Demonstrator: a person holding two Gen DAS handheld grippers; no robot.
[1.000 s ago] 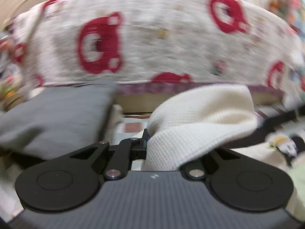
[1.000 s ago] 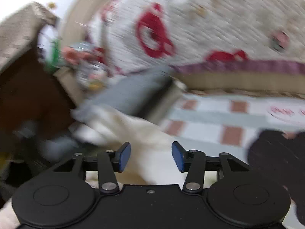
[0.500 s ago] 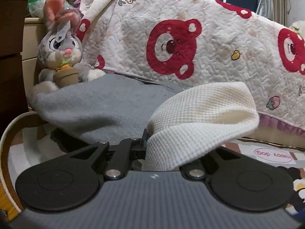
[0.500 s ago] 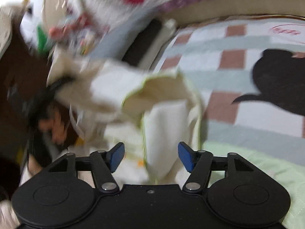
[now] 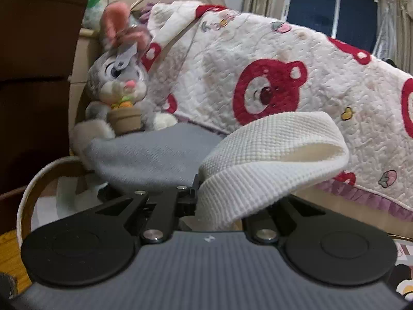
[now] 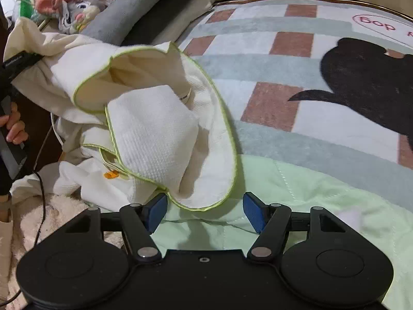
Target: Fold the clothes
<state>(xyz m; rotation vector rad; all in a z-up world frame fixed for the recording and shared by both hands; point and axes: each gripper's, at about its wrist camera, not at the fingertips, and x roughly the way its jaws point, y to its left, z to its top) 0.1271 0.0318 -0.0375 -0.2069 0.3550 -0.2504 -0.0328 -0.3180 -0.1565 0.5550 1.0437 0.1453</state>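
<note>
I am working on a bed (image 6: 296, 72) covered in a checked blanket, with a pale green quilted mat (image 6: 309, 201) spread nearest me, a red-bear quilt (image 5: 271, 77) heaped along the far side, and a plush rabbit (image 5: 118, 87) sitting by the headboard beside a stack of grey folded clothes (image 5: 155, 152).

The cream waffle-knit garment (image 6: 155, 134) with lime-green edging hangs partly lifted. Its upper end is drawn up to the left where my left hand-held gripper (image 5: 198, 196) is clenched on a band of it. This band (image 5: 268, 155) loops out in front of the lens. The lower part sags onto the green mat in loose folds, with one layer doubled over another.

My right hand-held gripper (image 6: 205, 210) is released, its blue pads (image 6: 157, 210) spread wide, and the curved bottom hem (image 6: 201, 208) lies just ahead of them, between the two.

I judge the fabric light, soft and thoroughly limp: it holds no shape of its own and will droop wherever it is not supported. The waffle texture should give the pads decent friction, so slipping seems unlikely, though a pinch could easily catch two layers instead of one. The bound green hem looks like the firmest place to take hold, at a point well apart from the left grip so the cloth spreads flat between them.
</note>
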